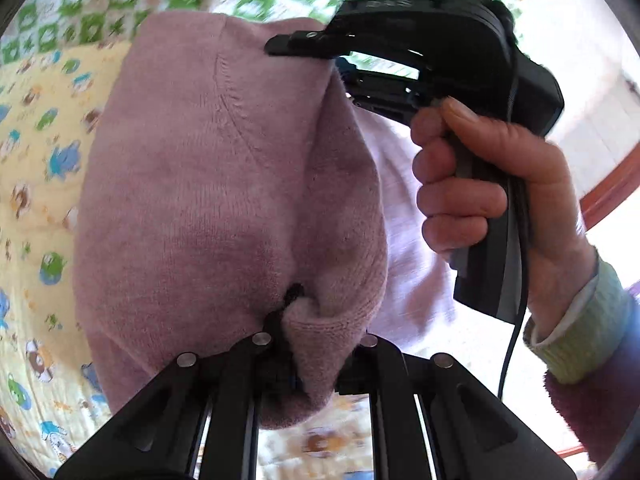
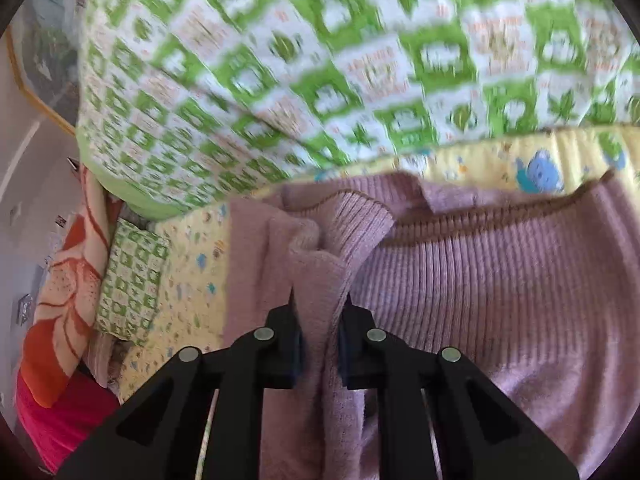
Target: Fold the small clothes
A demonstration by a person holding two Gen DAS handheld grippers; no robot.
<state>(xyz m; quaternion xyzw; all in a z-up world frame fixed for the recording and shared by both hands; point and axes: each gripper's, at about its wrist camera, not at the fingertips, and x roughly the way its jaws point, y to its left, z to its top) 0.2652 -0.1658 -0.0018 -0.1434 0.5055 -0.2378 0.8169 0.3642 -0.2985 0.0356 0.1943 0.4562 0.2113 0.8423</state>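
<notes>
A small mauve knit sweater (image 1: pixel 208 184) hangs lifted above the yellow cartoon-print sheet (image 1: pixel 36 168). My left gripper (image 1: pixel 308 344) is shut on a bunched fold of it, the cloth draping over the fingers. My right gripper shows in the left wrist view (image 1: pixel 332 62), held by a hand, pinching the sweater's far edge. In the right wrist view the right gripper (image 2: pixel 320 308) is shut on a fold of the sweater (image 2: pixel 500 280), whose ribbed band with a brown trim stretches to the right.
A green-and-white checked quilt (image 2: pixel 320 60) lies bunched behind the sweater. A matching pillow (image 2: pixel 132 284) and an orange floral blanket (image 2: pixel 68 300) lie at the left. A wooden frame edge (image 1: pixel 608 196) shows at the right.
</notes>
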